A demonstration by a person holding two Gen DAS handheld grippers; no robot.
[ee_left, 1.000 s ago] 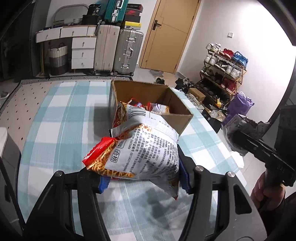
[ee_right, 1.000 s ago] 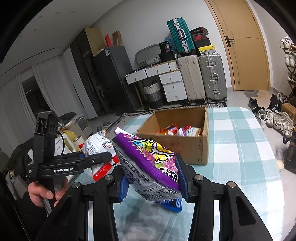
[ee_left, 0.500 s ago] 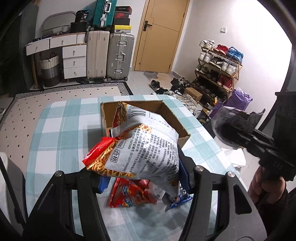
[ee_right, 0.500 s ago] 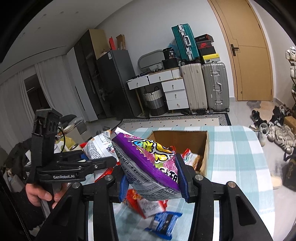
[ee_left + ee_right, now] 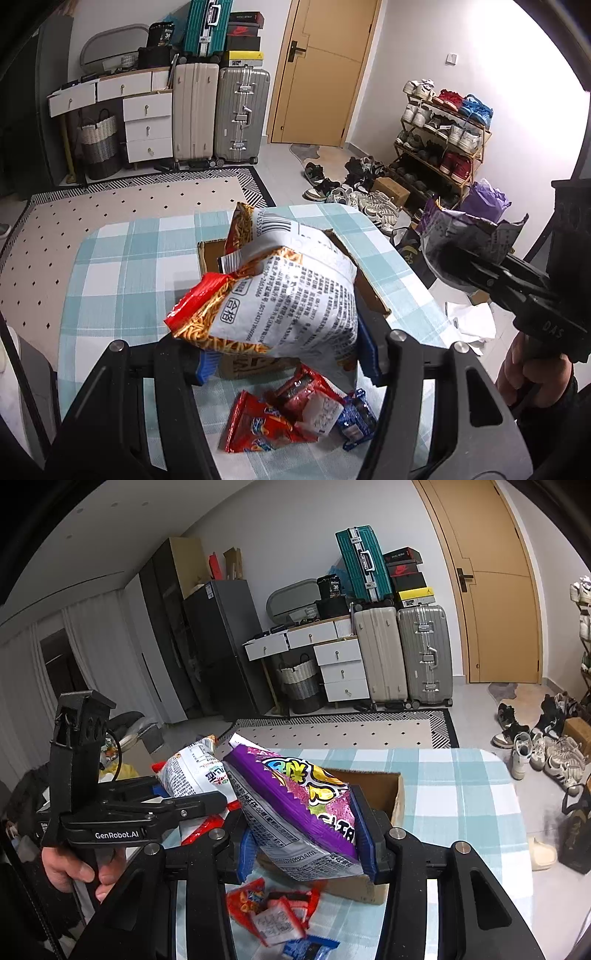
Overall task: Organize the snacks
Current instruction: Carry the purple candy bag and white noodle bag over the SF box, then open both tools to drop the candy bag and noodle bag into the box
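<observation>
My left gripper point(image 5: 284, 358) is shut on a white and orange noodle snack bag point(image 5: 280, 295), held high above the table. My right gripper point(image 5: 306, 838) is shut on a purple snack bag point(image 5: 295, 805), also held high; it shows at the right of the left wrist view point(image 5: 465, 243). A cardboard box point(image 5: 391, 794) stands on the checked tablecloth point(image 5: 122, 266), mostly hidden behind both bags. Small red, white and blue snack packets point(image 5: 295, 417) lie on the cloth in front of the box; they also show in the right wrist view point(image 5: 273, 912).
The table's far edge and right edge are close to the box. Beyond are a dotted rug point(image 5: 110, 199), suitcases point(image 5: 218, 114), white drawers point(image 5: 147, 125), a door point(image 5: 321, 70), a shoe rack point(image 5: 439, 140) and loose shoes on the floor.
Both grippers have risen and drawn back from the box with their bags. The box looks smaller and the loose packets on the cloth have come into view.
</observation>
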